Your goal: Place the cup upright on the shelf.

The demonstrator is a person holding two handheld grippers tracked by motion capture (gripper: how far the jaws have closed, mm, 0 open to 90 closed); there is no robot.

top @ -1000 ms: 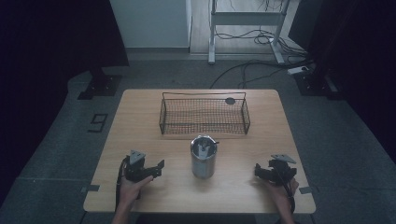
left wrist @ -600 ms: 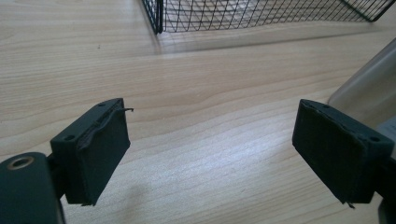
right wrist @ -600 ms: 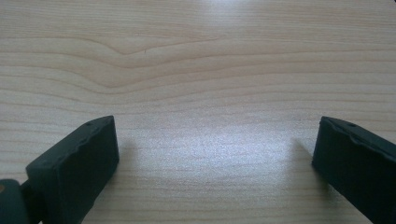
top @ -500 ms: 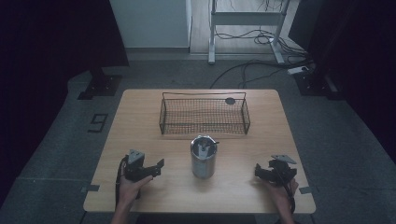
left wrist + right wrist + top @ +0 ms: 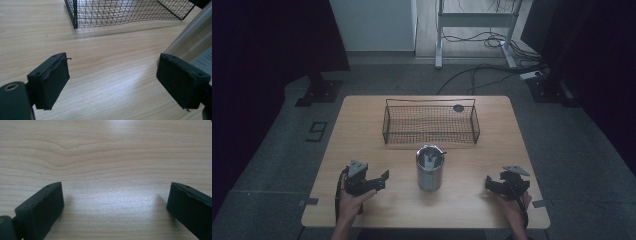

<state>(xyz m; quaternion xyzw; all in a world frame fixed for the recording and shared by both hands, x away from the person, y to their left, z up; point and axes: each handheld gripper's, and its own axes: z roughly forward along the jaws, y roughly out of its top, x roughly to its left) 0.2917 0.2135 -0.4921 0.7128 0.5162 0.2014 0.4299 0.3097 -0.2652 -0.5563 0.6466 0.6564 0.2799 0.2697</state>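
Observation:
A shiny metal canister [image 5: 430, 168] stands upright near the middle of the wooden table [image 5: 362, 125], something pale lying inside its open top. Behind it sits a black wire basket [image 5: 430, 121]. My left gripper [image 5: 381, 181] rests on the table to the canister's left, open, nothing between its pads [image 5: 53, 80]. In the left gripper view the canister's side [image 5: 190, 37] rises at the right edge and the basket's corner [image 5: 75, 15] lies ahead. My right gripper [image 5: 490, 184] rests near the front right, open over bare wood [image 5: 112, 195].
A small dark round thing [image 5: 458, 108] lies on the table behind the basket. A metal frame with cables [image 5: 477, 20] stands on the floor beyond the table. A "9" marker [image 5: 317, 132] is on the floor at the left.

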